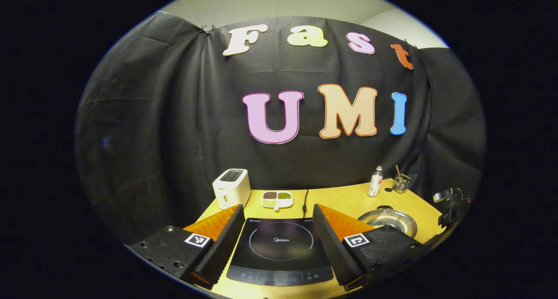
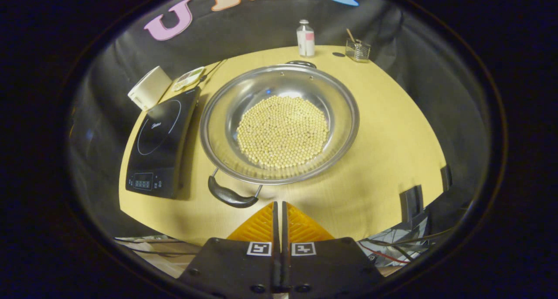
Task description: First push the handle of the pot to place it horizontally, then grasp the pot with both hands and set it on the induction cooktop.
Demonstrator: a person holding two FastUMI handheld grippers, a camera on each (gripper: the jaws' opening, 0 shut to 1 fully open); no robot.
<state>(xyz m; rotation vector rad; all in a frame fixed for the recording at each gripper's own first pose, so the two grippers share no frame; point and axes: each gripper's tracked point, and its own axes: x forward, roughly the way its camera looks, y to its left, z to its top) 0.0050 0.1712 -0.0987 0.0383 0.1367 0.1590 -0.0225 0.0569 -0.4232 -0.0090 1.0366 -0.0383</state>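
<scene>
A wide steel pot [image 2: 338, 99] holding pale round beans [image 2: 282, 131] sits on the yellow table [image 2: 392, 151]. One black handle [image 2: 231, 197] points at the table's front edge and the other handle [image 2: 301, 63] points to the back. My right gripper [image 2: 279, 204] is shut on nothing, its tips just right of the near handle and apart from it. The black induction cooktop [image 2: 159, 142] lies left of the pot. In the left gripper view, my left gripper [image 1: 277, 209] stands open above the cooktop [image 1: 279, 246], with the pot [image 1: 390, 220] to its right.
At the back stand a white toaster [image 1: 231, 186], a divided dish [image 1: 277, 199], a small bottle [image 1: 375, 181] and a glass holder [image 1: 401, 183]. A black cord [image 1: 304, 201] runs behind the cooktop. Cables [image 2: 392, 246] hang below the table's front edge.
</scene>
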